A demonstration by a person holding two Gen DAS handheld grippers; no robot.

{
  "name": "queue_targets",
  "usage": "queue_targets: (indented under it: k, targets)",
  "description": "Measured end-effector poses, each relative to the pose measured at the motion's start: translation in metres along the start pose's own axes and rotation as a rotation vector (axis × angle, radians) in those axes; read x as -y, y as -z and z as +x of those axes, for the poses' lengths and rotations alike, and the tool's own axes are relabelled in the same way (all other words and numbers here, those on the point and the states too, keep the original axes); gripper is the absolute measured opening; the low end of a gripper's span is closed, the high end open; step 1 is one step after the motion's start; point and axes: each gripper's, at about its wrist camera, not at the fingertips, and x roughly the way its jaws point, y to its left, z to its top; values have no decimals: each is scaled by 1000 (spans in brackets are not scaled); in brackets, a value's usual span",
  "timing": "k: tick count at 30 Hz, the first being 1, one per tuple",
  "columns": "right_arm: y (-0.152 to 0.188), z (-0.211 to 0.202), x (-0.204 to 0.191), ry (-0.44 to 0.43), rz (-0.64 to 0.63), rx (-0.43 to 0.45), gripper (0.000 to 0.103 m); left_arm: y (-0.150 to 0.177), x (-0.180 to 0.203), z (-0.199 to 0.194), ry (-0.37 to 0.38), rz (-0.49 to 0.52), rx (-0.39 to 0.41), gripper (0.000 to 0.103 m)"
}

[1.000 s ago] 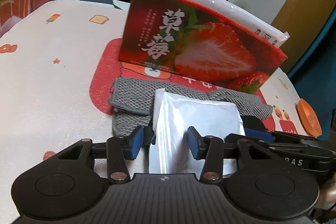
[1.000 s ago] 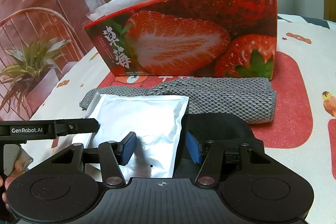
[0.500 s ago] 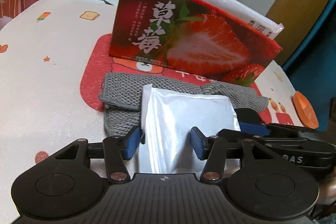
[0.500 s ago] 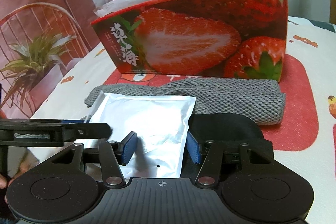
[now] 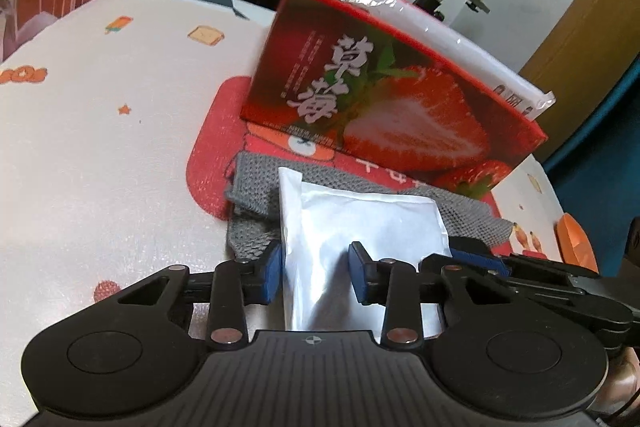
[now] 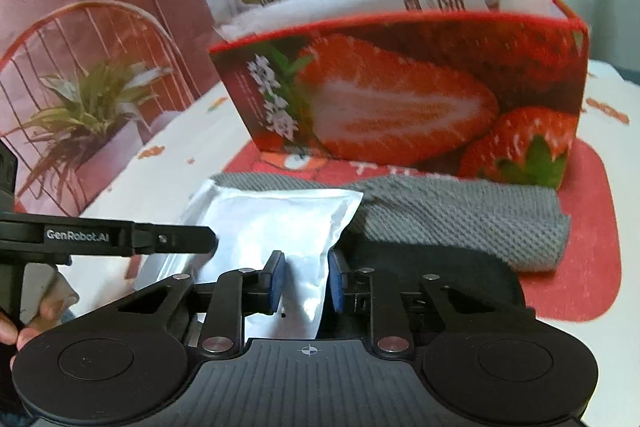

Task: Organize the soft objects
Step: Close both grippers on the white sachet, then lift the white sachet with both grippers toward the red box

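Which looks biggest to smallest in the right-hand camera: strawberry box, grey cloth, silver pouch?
1. Strawberry box, clearly largest.
2 and 3. Grey cloth and silver pouch look similar; the pouch sits nearer the camera and covers part of the cloth, so I won't rank them.

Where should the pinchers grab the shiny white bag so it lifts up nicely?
Best by its thin near edge, coming in low from the front. The white pouch lies flat, partly on the grey knitted cloth, puffy in the middle and flat at its seams. The right gripper already pinches that edge; the left gripper straddles the other end, seemingly not closed.
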Motion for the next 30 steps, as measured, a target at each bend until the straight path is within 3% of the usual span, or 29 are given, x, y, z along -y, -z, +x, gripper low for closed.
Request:
queue_targets:
  k: [9,17,24,30]
  targets:
    - [-14,-20,-4,0,-34,90,16,-10,-3,-23,67,-29,86,25]
    - [-37,-39,-15,-6,-96,165,16,-25,15,-47,62,74,164,26]
    - [-38,-39,-23,-12,-138,162,11,-20,16,-43,32,137,126,30]
    - [-33,-33,-25,-12,-144,144,8,-16,7,-37,36,116,92,31]
